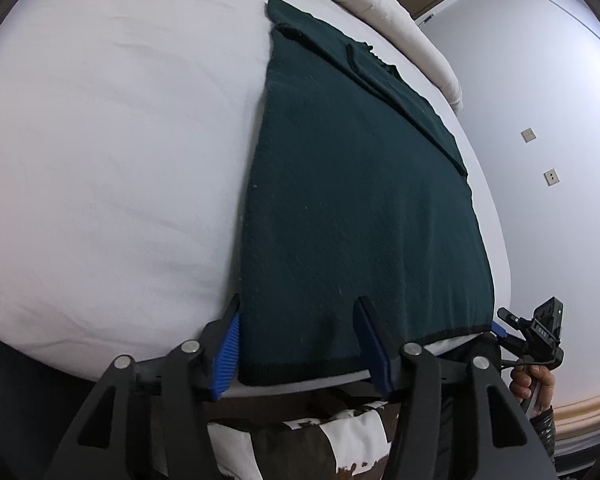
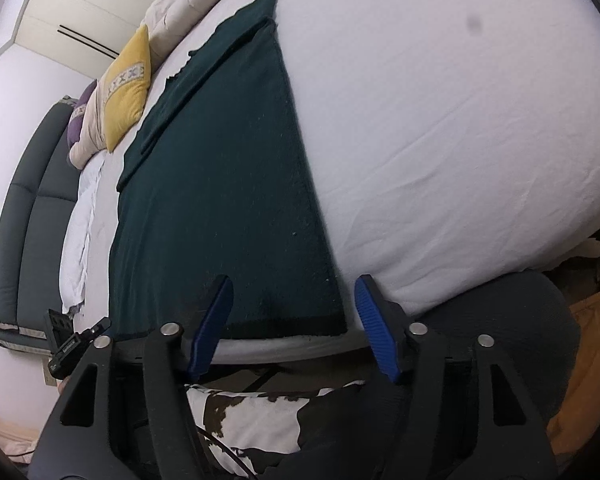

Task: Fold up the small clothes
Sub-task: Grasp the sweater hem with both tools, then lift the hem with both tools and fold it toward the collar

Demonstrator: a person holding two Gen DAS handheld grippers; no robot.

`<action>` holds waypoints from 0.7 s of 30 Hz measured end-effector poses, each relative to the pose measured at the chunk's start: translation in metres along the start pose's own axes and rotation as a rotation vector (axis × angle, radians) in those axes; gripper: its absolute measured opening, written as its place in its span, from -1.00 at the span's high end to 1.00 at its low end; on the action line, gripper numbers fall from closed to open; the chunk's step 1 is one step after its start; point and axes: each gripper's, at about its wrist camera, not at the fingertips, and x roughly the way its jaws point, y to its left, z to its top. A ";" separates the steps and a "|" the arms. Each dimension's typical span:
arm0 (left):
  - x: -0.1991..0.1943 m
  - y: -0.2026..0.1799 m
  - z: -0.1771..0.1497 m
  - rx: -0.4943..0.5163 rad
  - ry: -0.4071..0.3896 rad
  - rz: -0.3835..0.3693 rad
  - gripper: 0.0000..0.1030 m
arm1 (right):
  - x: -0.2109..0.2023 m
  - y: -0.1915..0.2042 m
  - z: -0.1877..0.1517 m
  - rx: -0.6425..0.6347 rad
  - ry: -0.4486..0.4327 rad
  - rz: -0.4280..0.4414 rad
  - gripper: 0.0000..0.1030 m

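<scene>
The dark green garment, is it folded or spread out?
Partly folded: the dark green garment lies flat on the bed, sleeves doubled onto its body.

- No wording, brand, number or sign can be read in either wrist view.
- The small black device (image 1: 546, 330) mounted on the right gripper, and the one (image 2: 66, 346) on the left gripper, carry pale lettering too small and blurred to make out.

You worked in a home bedroom: white-sheeted bed (image 2: 440, 140), yellow cushion (image 2: 126, 92) and rolled duvet (image 2: 180, 4) at its far end, padded headboard (image 2: 24, 216) beside it.
</scene>
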 end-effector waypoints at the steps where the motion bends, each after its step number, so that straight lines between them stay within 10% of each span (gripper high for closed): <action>1: 0.001 0.001 0.000 -0.002 0.001 -0.001 -0.10 | 0.002 0.001 0.001 -0.003 0.011 -0.007 -0.09; 11: -0.003 0.013 -0.003 -0.022 0.013 0.036 0.76 | 0.013 -0.001 0.009 -0.017 0.056 -0.052 0.70; 21: -0.016 0.012 -0.006 -0.028 -0.014 0.008 0.86 | 0.002 0.003 0.011 -0.043 0.016 -0.026 0.90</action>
